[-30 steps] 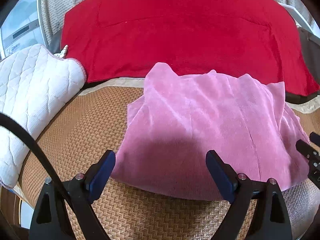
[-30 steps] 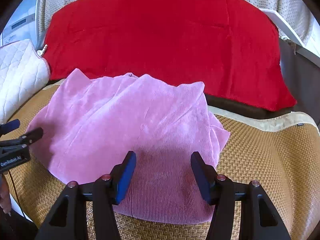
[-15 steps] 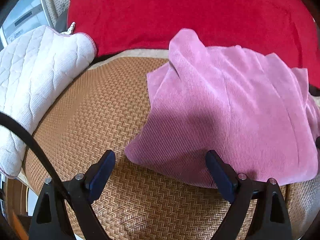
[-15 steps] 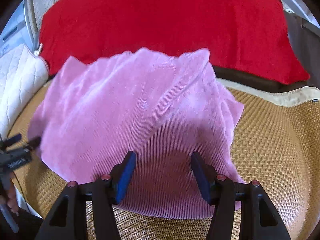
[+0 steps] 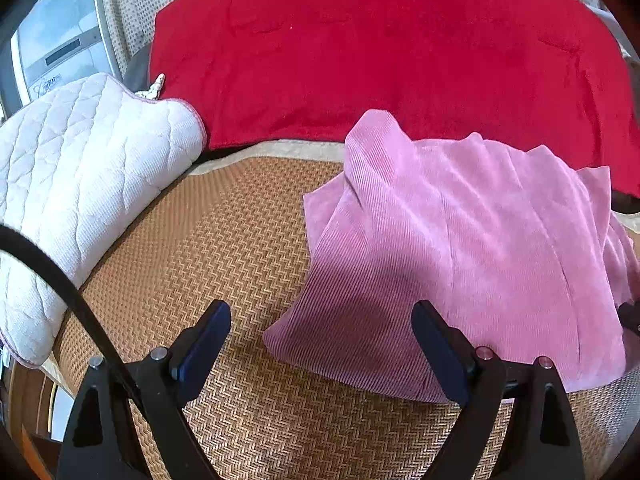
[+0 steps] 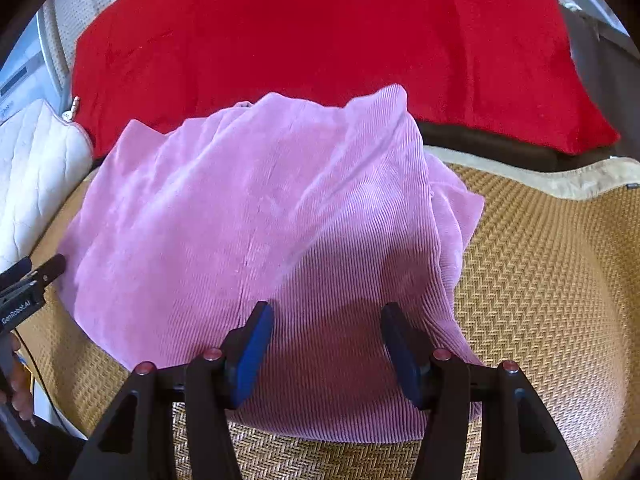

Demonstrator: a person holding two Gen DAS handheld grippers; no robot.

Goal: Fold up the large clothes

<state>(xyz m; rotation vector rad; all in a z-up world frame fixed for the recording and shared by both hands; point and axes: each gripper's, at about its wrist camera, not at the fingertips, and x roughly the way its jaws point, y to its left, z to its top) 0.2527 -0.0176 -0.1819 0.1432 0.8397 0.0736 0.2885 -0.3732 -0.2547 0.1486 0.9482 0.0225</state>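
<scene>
A pink corduroy garment [image 5: 460, 240] lies folded in a loose stack on the woven straw mat [image 5: 192, 248]. My left gripper [image 5: 320, 344] hangs open over the garment's near left corner, its left finger above bare mat. In the right wrist view the same pink garment [image 6: 260, 216] fills the middle, and my right gripper [image 6: 326, 344] stands open above its near edge with nothing pinched between the blue pads. The left gripper [image 6: 28, 284] shows at the left edge of that view.
A red blanket [image 5: 380, 52] covers the back of the mat. A white quilted pillow [image 5: 72, 168] lies at the left, beside a window. Bare woven mat [image 6: 552, 280] stretches right of the garment. A hand [image 6: 16, 384] shows at the lower left.
Both wrist views have tipped down and moved closer to the garment. In the left view the garment has slid to the right, so more bare mat shows. Both jaws kept their width.
</scene>
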